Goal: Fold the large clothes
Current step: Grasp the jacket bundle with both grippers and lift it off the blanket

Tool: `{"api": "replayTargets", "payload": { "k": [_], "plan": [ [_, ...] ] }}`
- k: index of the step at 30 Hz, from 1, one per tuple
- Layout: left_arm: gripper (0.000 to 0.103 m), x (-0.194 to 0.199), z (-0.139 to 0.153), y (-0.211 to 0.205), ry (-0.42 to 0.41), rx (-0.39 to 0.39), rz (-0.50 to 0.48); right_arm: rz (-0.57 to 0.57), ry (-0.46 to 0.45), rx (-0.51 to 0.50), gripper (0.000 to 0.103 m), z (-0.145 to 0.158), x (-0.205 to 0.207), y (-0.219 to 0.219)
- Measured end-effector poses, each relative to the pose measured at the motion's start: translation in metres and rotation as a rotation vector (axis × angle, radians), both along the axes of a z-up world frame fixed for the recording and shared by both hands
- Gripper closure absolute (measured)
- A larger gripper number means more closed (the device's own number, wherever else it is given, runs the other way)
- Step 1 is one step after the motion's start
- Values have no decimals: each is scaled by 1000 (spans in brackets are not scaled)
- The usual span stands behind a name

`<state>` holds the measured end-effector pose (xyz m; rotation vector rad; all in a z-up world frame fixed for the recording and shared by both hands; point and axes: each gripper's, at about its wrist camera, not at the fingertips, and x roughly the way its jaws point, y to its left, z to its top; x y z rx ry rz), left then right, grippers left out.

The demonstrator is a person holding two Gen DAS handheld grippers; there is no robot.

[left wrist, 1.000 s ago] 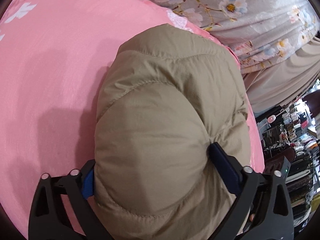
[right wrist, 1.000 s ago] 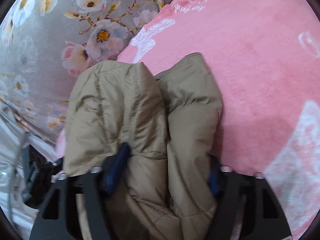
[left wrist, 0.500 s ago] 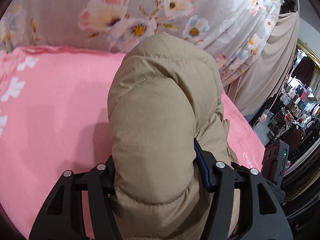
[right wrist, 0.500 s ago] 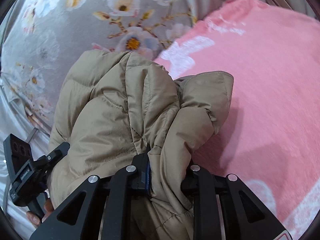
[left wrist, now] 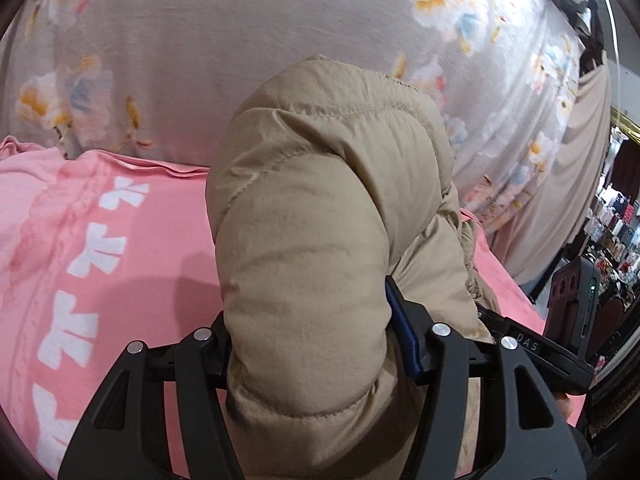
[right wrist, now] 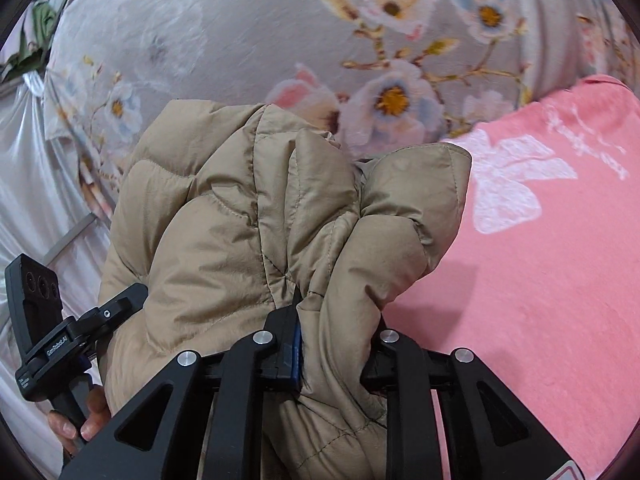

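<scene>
A tan quilted puffer jacket (left wrist: 312, 240) fills the middle of both views, held up off the pink blanket (left wrist: 100, 264). My left gripper (left wrist: 316, 340) is shut on a thick roll of the jacket, which bulges up over its fingers. My right gripper (right wrist: 336, 340) is shut on a bunched fold of the same jacket (right wrist: 248, 224). The other gripper's handle shows at the right of the left wrist view (left wrist: 568, 312) and at the left of the right wrist view (right wrist: 52, 332). The jacket's lower part is hidden below the frames.
A grey floral cover (left wrist: 280, 40) rises behind the pink blanket (right wrist: 540, 260). A beige curtain (left wrist: 576, 168) and a cluttered room (left wrist: 612, 232) lie to the right. Silvery cloth (right wrist: 24, 180) hangs at the left of the right wrist view.
Both grippers have closed tighter on the jacket and lifted and tilted up with it. The floral cover now fills more of each view and the pink blanket less.
</scene>
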<state>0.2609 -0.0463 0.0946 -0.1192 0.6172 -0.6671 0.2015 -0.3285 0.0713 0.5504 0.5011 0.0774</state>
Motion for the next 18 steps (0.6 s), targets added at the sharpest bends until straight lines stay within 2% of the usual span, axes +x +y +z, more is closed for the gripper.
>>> {"api": "replayTargets", "payload": {
  "k": [5, 10, 13, 18],
  "plan": [
    [45, 35, -14, 28, 16, 3, 47, 34, 33, -33, 84, -6, 43, 30],
    [45, 64, -43, 53, 47, -18, 83, 62, 67, -48, 84, -26, 79, 51],
    [45, 81, -63, 66, 87, -39, 108, 70, 83, -56, 84, -36, 93, 58],
    [43, 108, -102, 77, 170, -22, 162, 72, 146, -70, 84, -60, 120, 67]
  ]
}}
